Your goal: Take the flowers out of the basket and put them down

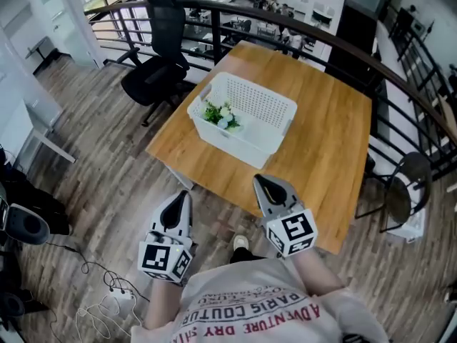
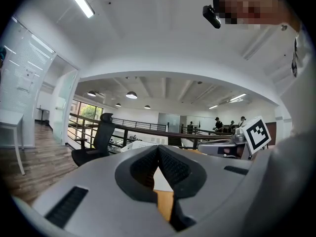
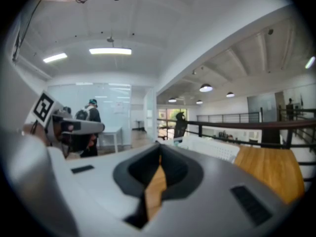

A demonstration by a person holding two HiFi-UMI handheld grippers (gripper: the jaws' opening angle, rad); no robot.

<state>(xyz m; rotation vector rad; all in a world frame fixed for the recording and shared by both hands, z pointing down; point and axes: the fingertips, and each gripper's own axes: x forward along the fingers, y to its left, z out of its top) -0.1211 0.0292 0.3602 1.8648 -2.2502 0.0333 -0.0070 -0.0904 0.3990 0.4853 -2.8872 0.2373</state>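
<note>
A white perforated basket point(image 1: 255, 102) stands on the wooden table point(image 1: 335, 148). A small bunch of flowers point(image 1: 221, 116) with green leaves and pale blooms lies in its left end. Both grippers are held close to the person's body, short of the table's near edge. My left gripper point(image 1: 183, 195) is shut, with nothing between its jaws. My right gripper point(image 1: 262, 182) is shut too, also empty, its tip at the table's front edge. The basket point(image 3: 210, 147) shows to the right in the right gripper view, and only its rim point(image 2: 140, 144) shows in the left gripper view.
A black office chair point(image 1: 161, 56) stands at the table's far left. A black railing point(image 1: 400, 84) curves behind and to the right of the table. A round stool point(image 1: 403, 191) sits at the right. Cables point(image 1: 107, 291) lie on the wood floor at the lower left.
</note>
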